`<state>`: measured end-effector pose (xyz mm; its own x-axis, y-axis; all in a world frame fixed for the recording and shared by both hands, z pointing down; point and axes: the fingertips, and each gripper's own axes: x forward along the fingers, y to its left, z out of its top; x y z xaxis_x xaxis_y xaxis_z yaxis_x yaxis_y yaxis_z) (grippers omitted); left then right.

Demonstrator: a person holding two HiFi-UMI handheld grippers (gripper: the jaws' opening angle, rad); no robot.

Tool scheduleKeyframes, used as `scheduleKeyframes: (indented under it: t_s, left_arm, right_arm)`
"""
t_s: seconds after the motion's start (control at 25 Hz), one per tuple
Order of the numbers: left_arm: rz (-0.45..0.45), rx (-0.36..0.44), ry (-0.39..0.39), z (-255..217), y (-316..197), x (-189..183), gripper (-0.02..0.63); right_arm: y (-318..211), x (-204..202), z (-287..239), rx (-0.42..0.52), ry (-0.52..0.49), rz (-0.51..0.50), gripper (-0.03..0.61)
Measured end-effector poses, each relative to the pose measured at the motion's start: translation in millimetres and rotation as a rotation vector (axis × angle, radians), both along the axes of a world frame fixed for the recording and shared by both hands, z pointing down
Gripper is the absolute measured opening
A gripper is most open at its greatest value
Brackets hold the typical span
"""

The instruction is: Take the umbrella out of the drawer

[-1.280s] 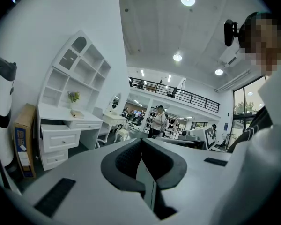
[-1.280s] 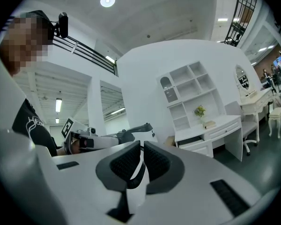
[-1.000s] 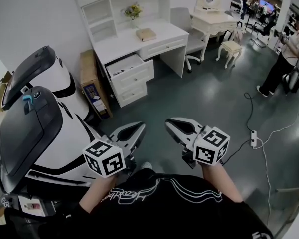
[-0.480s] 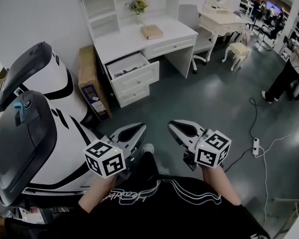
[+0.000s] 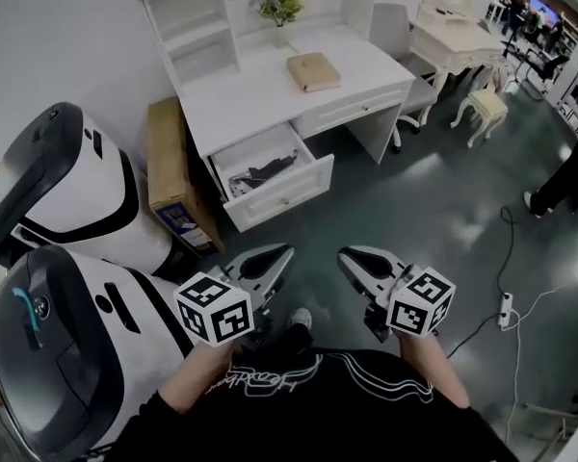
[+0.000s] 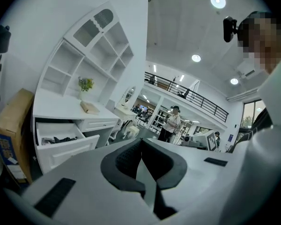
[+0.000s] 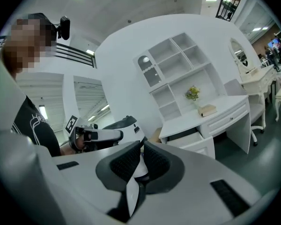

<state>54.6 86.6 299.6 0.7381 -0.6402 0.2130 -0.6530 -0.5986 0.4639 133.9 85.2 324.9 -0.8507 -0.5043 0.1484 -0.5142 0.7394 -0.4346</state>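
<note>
A white desk [image 5: 260, 94] with a shelf unit is standing against the wall, ahead of the person. Its upper drawer [image 5: 281, 198] is hanging open. A dark folded shape that reads as the umbrella [image 5: 262, 173] is lying inside, with its long axis running along the drawer front, crosswise to the way the tools are pointing. The left tool [image 5: 287, 252] and right tool [image 5: 343, 255] are pointing side by side toward the desk, well apart from the drawer, both with jaws pressed together on nothing. The drawer is sitting ahead and slightly left, so the left tool looks the nearer. Either tool would need its jaws parted before closing across the umbrella's narrow width.
</note>
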Motion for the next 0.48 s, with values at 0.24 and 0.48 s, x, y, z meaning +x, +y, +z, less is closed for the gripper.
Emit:
scheduleKeyframes:
  t_s: [0.24, 0.48]
  left_arm:
    - [-0.001, -0.01, 0.02, 4, -133, -36, 0.02]
    - [-0.033, -0.027, 0.041, 19, -220, -76, 0.02]
  right_arm:
    - [-130, -21, -3, -0.005, 0.027, 0.029, 0.054]
    - [-207, -57, 12, -0.014, 0.063, 0.0, 0.054]
